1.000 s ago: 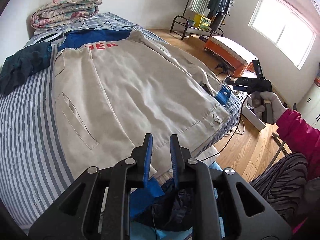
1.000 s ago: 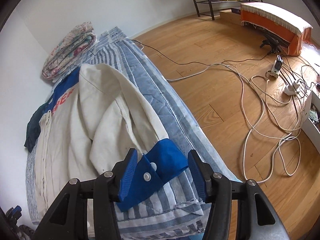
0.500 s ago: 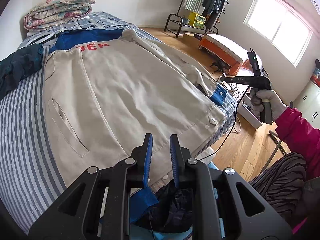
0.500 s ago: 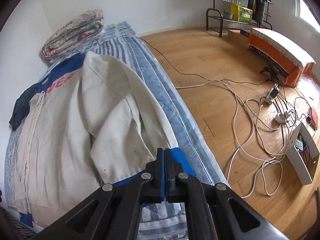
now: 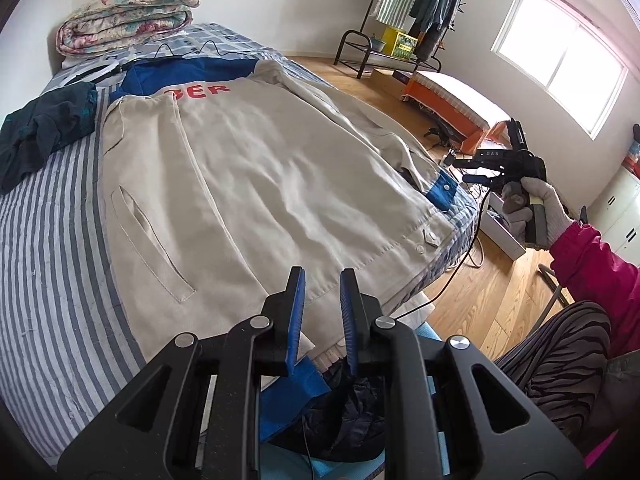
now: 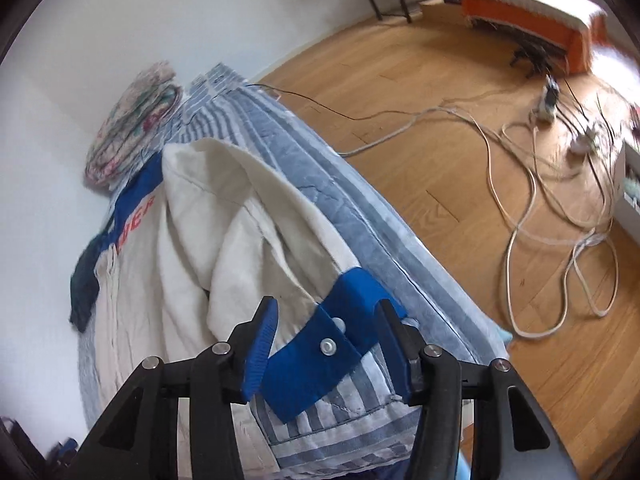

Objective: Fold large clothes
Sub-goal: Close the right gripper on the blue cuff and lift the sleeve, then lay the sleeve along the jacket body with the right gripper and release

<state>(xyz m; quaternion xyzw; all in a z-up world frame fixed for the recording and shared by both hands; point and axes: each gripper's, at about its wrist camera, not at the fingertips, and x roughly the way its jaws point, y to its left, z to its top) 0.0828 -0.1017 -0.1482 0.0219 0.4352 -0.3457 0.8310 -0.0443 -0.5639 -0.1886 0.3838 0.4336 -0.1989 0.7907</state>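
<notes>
Daylight room, bright, soft. I see main source as window (image 5: 560,68) at upper right of left wrist view, panes blown out white. Left view sharp; beige jacket (image 5: 260,184) evenly lit, only faint wrinkle shading. Right wrist view softer: I note motion blur, worst on orange bench (image 6: 528,20) and floor cables (image 6: 560,216); glare patch at right edge beside bench. Both views heavy fisheye: I get bent walls, black corner vignette, purple fringe at upper right of left view.
</notes>
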